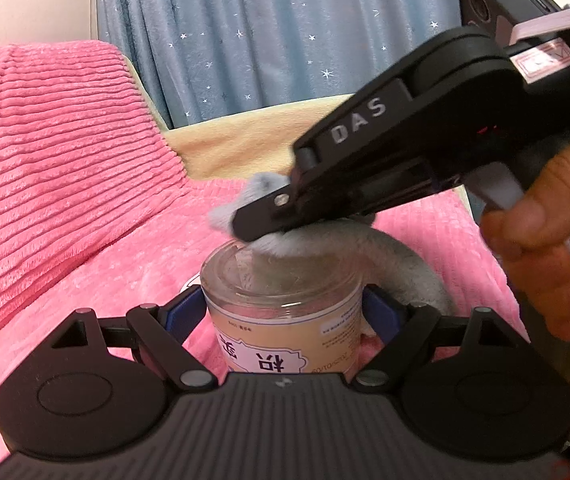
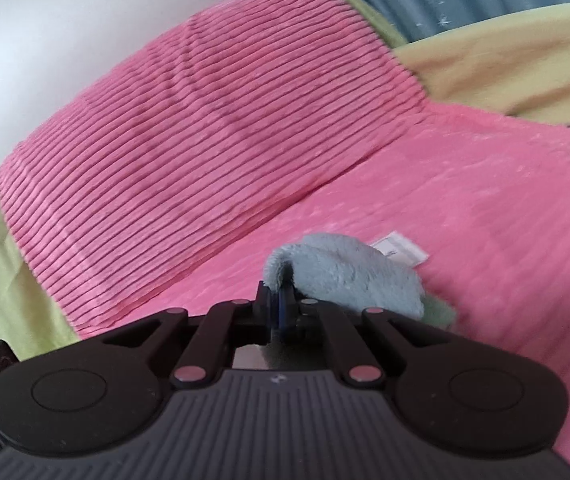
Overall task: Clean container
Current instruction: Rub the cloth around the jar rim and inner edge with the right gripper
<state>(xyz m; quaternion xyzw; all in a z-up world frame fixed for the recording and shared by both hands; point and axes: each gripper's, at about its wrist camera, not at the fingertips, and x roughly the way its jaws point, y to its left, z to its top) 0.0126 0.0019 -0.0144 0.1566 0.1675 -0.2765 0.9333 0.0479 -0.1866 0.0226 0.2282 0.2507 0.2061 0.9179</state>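
Jar [image 1: 281, 300] held upright, clamped between pads of left tongs [image 1: 283, 312], above pink bed cover [image 1: 85, 260]. Right tongs [image 1: 263, 222] closed on grey cloth [image 1: 285, 240], positioned directly over jar mouth; cloth bulge entered downward along jar's vertical axis.

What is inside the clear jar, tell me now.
Part of the grey fluffy cloth is pushed into the clear jar mouth by the right gripper. The paper label covers the lower inside, so nothing there can be made out.
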